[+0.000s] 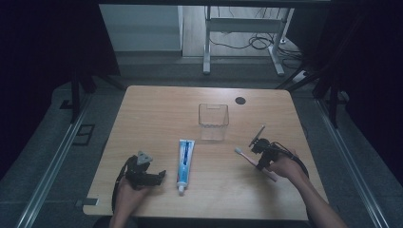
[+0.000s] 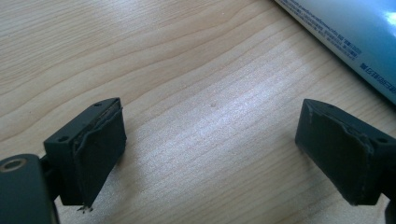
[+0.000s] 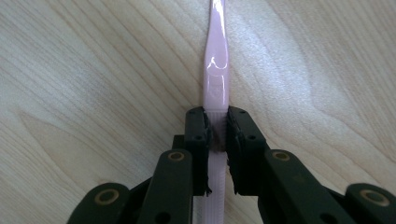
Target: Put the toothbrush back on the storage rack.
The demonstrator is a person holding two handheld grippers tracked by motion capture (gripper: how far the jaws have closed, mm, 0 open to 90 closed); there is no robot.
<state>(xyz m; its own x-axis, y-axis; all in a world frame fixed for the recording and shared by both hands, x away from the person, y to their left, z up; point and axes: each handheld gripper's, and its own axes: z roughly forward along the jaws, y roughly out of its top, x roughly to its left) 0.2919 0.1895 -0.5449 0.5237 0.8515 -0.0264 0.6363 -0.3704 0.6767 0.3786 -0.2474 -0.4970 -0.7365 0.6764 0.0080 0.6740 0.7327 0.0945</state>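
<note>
A pink toothbrush lies on the wooden table at the right, bristle end toward the middle. My right gripper is shut on its handle; in the right gripper view the pink toothbrush runs straight up from between the jaws of the right gripper. A blue and white toothpaste tube lies in the middle front, cap toward me. My left gripper rests open just left of the tube. In the left gripper view the open left gripper holds nothing and the toothpaste tube crosses the top right corner.
A clear square plastic cup stands upright behind the tube, near the table's middle. A dark round hole cover sits at the far right of the tabletop. Beyond the table are metal desk legs and cables on the floor.
</note>
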